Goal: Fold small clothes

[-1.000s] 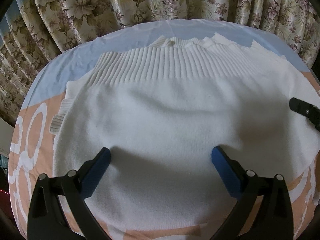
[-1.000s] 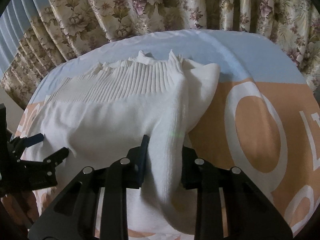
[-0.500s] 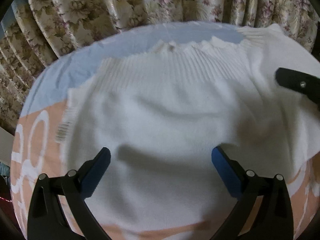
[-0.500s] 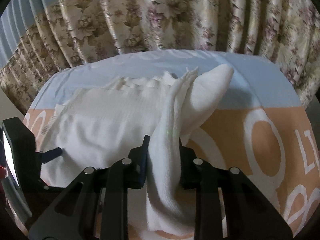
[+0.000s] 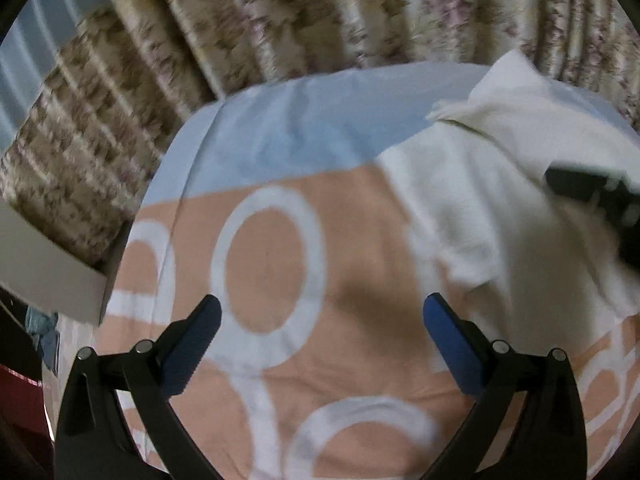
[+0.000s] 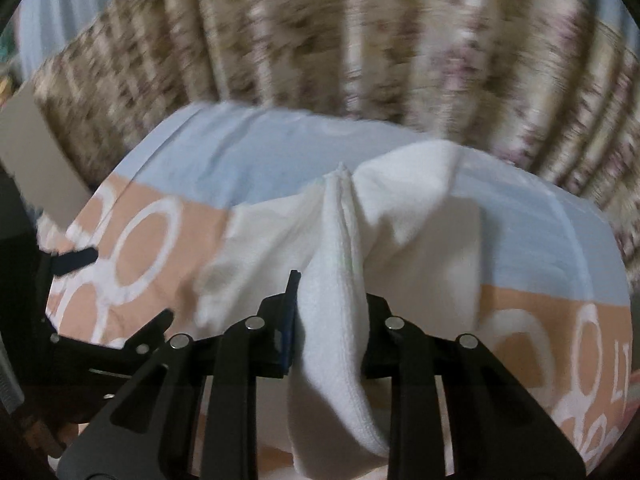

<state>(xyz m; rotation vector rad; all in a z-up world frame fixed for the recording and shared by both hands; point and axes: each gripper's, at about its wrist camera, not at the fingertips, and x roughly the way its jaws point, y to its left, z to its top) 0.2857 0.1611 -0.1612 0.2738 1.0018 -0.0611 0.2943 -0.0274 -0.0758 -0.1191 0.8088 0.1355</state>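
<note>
The right hand-held gripper [image 6: 330, 320] is clenched on a thick fold of the white sweater [image 6: 340, 320]. The soft knitted cloth is squeezed between its two black fingers and hangs below them in a rounded loop. A blue pad is visible on the inner side of the left finger; the other pad is hidden by the cloth. Beyond the grip, the sweater rises to a narrow ridge with a small point on top and then spreads to both sides in loose, wrinkled folds. Its texture looks fluffy, and both views are blurred.

The left hand-held gripper [image 5: 322, 320] is released: its black fingers with blue ribbed pads [image 5: 192, 344] stand wide apart, and nothing is between them. Under it lies only the bed sheet [image 5: 272, 264], a smooth cotton cover in peach colour with big white rings and a pale blue band at the far edge. In this view the sweater [image 5: 480, 208] is at the right side, lying on the sheet as a crumpled heap with one corner lifted up. The dark tip of the right hand-held gripper is on it near the frame edge.

Behind the bed hangs a shiny curtain [image 5: 320, 20] with a flower pattern in beige and pink, falling in vertical pleats. At the left, just beside the bed, a flat grey board [image 5: 48, 280] with straight edges is seen.
</note>
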